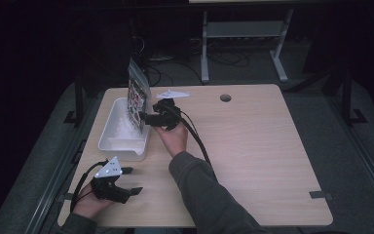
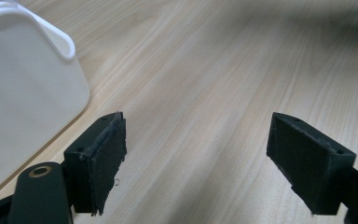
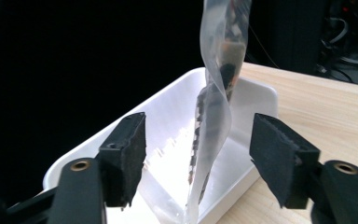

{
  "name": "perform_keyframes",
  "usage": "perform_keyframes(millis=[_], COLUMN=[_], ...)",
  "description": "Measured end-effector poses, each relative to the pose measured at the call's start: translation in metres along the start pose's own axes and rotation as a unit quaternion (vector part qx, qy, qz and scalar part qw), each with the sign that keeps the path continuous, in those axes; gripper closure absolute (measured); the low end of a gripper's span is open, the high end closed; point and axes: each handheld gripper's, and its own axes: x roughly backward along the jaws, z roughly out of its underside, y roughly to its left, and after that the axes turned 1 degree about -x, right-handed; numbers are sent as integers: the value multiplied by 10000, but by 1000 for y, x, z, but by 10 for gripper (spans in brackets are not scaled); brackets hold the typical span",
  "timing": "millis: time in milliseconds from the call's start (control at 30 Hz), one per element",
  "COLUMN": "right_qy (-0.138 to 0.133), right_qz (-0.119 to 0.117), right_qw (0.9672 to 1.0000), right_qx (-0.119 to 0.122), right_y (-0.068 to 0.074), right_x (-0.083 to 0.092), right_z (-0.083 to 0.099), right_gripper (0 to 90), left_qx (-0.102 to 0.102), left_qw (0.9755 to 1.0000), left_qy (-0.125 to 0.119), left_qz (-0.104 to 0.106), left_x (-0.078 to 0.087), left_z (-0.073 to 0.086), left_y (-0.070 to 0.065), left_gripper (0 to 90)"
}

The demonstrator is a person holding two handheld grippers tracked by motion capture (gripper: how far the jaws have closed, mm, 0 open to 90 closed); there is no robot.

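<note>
A clear plastic bag (image 1: 137,96) with a printed, dark-patterned face stands upright in a white rectangular bin (image 1: 108,138) at the table's left. Seen edge-on in the right gripper view, the bag (image 3: 219,93) rises from the bin (image 3: 261,100) between the jaws without touching either pad. My right gripper (image 1: 145,117) is open just to the right of the bag, pointing at it. My left gripper (image 1: 129,180) rests open near the table's front left corner with nothing between its jaws. Beside it is the bin's near corner (image 2: 23,93).
The wooden table (image 1: 253,156) has a round cable hole (image 1: 225,98) near its far edge. A black cable (image 1: 197,139) trails from the right gripper along the forearm. Beyond the table stand desk legs and floor cables in the dark.
</note>
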Motion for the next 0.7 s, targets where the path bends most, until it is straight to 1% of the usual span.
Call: perform_keyframes(millis=[33, 67, 133, 367, 433, 500, 567, 700], right_qy=[0, 19, 71, 42, 47, 34, 50, 124], right_qz=[-102, -154, -180, -357, -444, -444, -483, -509], right_qw=[9999, 9999, 9998, 9993, 9989, 9988, 9987, 9985], right_qx=[-9, 9, 43, 77, 129, 191, 180, 188], right_y=[-1, -2, -3, -13, -16, -18, -21, -28], right_x=[3, 6, 13, 36, 41, 45, 50, 60], right_z=[0, 0, 0, 1, 2, 4, 5, 9], right_gripper=[337, 331, 330, 313, 315, 318, 318, 315], left_qx=[3, 12, 22, 57, 109, 126, 153, 137], left_qw=[10000, 10000, 10000, 9999, 9999, 9998, 9998, 9998], left_qy=[4, 25, 54, 105, 126, 117, 81, 93], left_qz=[23, 38, 40, 60, 46, 41, 39, 56], left_x=[-1, -1, -2, -8, -9, -8, -8, -9], left_z=[0, 0, 0, 0, 2, 2, 2, 2], left_y=[0, 0, 0, 0, 2, 4, 3, 3], left_gripper=[194, 197, 197, 196, 196, 195, 195, 194])
